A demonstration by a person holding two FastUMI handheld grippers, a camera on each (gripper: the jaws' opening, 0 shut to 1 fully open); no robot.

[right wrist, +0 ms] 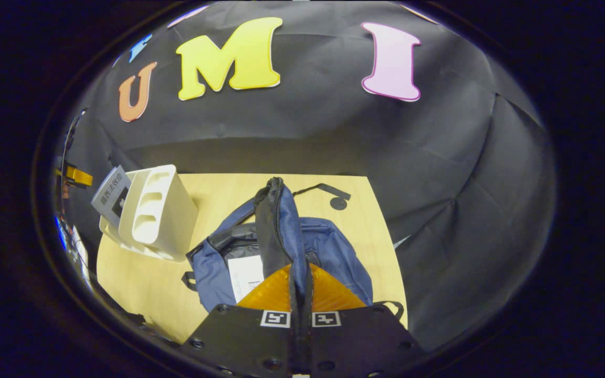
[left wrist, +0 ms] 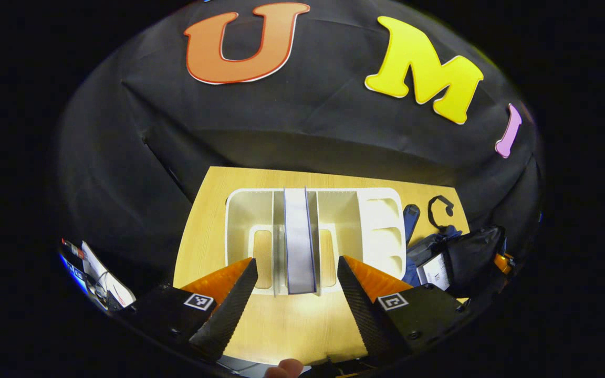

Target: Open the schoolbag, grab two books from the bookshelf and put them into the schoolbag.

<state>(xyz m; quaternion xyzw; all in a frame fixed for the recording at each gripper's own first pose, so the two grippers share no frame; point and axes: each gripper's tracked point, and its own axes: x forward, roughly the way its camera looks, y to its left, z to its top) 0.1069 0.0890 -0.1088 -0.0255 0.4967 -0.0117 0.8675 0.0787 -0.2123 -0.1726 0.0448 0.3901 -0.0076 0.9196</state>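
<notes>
Your left tool [left wrist: 297,286] is spread wide and carries nothing; it is lined up on the one book [left wrist: 299,241] standing upright in the middle slot of the white bookshelf [left wrist: 381,210], straight ahead of its fingers and not yet between them. Your right tool [right wrist: 300,286] is clamped on the flap of the blue schoolbag [right wrist: 281,247], lifting it so the mouth stays open; the bag lies on the table [right wrist: 139,283] directly in front of and under that tool. Inside the opening, left of the pinched flap, something flat and white shows, which I take to be a book already in.

So you are on the second book. Next, push the left tool forward until the fingers straddle the book's near edge, squeeze on both covers, then draw it straight out of the slot without tipping the bookshelf. Hold the flap up with the right tool meanwhile.
</notes>
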